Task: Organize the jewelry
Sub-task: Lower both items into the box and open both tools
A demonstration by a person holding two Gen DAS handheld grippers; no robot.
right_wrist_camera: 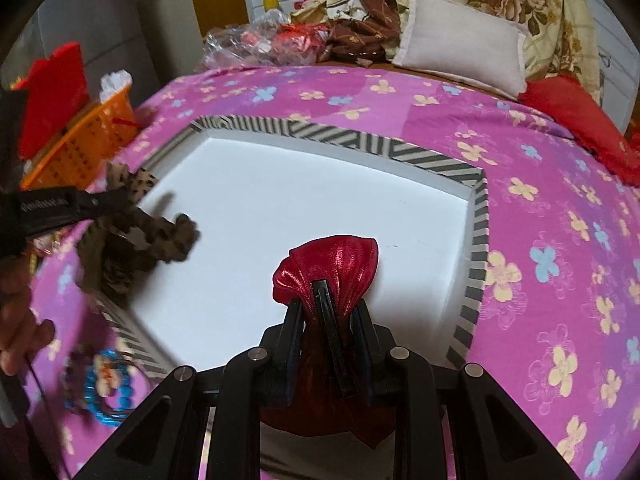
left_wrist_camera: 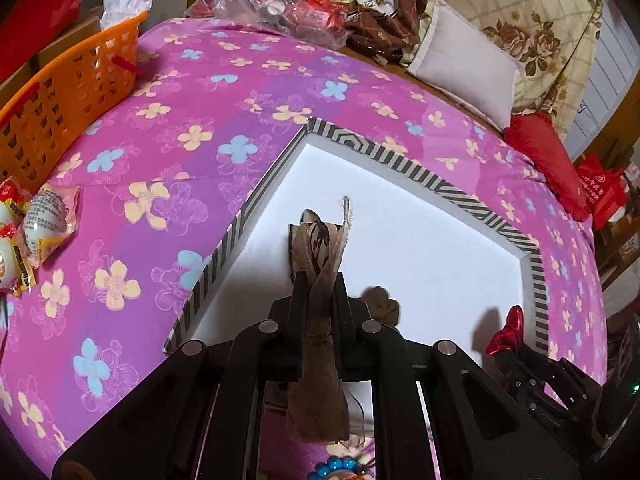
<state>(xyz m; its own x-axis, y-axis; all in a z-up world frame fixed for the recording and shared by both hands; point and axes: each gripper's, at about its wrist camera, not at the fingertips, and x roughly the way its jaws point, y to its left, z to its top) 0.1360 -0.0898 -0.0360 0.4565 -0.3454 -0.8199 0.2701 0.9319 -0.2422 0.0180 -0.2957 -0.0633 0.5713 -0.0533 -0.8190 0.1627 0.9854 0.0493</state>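
In the left wrist view, an orange basket (left_wrist_camera: 68,92) sits at the upper left on the pink flowered bed (left_wrist_camera: 224,92). At lower centre the left tool (left_wrist_camera: 319,280) pinches a tan mesh pouch (left_wrist_camera: 320,248) over the white striped-rim tray (left_wrist_camera: 416,240). In the right wrist view, blurred blue beads (right_wrist_camera: 108,396), perhaps a bracelet, lie lower left; at centre the right tool (right_wrist_camera: 326,304) grips a red pouch (right_wrist_camera: 332,264) above the tray.

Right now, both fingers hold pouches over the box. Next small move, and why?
Probably lower the right gripper and set the red pouch on the white floor of the striped box. It is pinched at the neck above bare floor, while the brown pouch in the left gripper hangs near the other side.
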